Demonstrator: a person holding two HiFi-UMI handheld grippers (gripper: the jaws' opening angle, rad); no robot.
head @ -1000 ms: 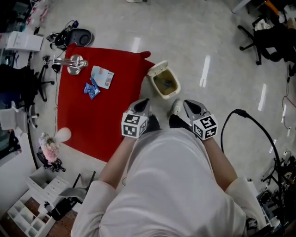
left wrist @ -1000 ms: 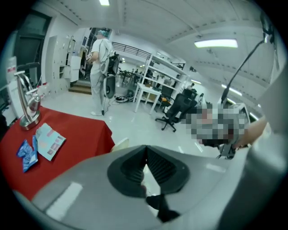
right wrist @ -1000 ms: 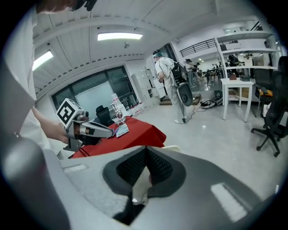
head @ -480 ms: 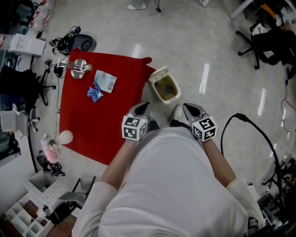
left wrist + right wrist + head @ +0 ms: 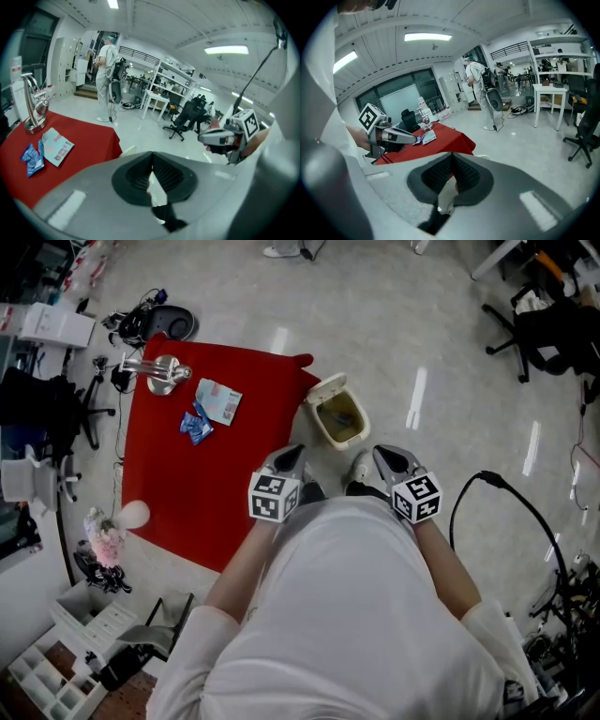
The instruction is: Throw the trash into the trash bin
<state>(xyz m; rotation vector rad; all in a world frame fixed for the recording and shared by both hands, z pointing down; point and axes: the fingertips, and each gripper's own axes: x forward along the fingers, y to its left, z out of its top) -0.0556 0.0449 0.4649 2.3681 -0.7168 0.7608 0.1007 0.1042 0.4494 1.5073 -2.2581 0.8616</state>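
A small beige trash bin [image 5: 339,415] stands open on the floor at the right edge of a red cloth [image 5: 187,484]. On the cloth's far part lie a blue wrapper [image 5: 195,425] and a pale packet [image 5: 219,401]; both also show in the left gripper view, the wrapper [image 5: 32,158] beside the packet [image 5: 57,146]. My left gripper [image 5: 291,450] hovers near the cloth's right edge, short of the bin, shut and empty. My right gripper [image 5: 382,452] hangs level with it to the right, also shut with nothing in it.
A metal tap-like stand [image 5: 156,370] sits at the cloth's far left corner. A white round object [image 5: 135,514] and flowers [image 5: 101,542] lie by the left edge. Office chairs [image 5: 548,320] and a black cable [image 5: 511,495] are to the right. A person [image 5: 105,70] stands far off.
The head view has drifted slightly; both grippers keep their places and stay shut.
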